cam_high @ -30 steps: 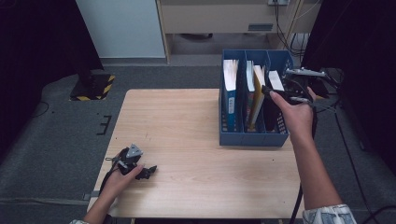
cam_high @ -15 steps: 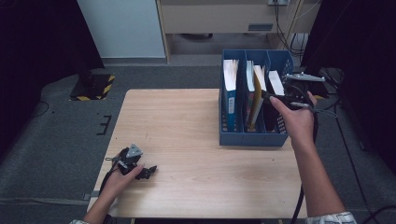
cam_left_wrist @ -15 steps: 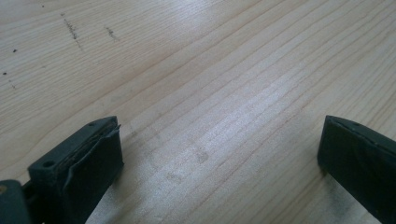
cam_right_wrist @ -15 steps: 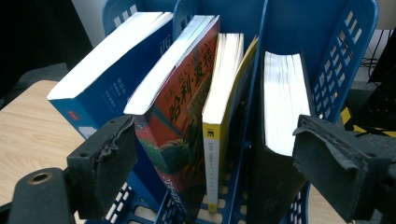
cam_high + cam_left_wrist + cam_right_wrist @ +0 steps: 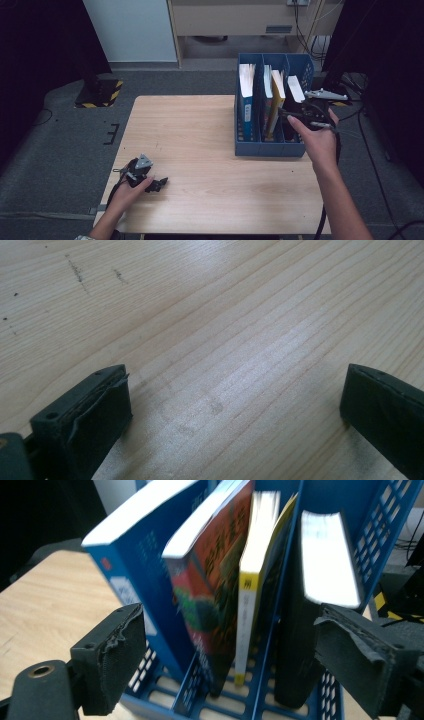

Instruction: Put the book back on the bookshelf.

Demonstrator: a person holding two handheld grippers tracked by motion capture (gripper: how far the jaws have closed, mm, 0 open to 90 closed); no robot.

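Right gripper (image 5: 295,116) lowering nearer than second ago toward black book (image 5: 320,575) in rightmost slot of blue rack (image 5: 270,148), jaws spread, empty. Book looking rigid, weighty; pinching top of spine advisable. Left gripper (image 5: 159,184) resting on table (image 5: 210,165), jaws spread.

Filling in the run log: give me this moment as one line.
right tool: open, at blue plastic book rack, nothing held | left tool: open, empty, on light wooden table | four books upright in rack
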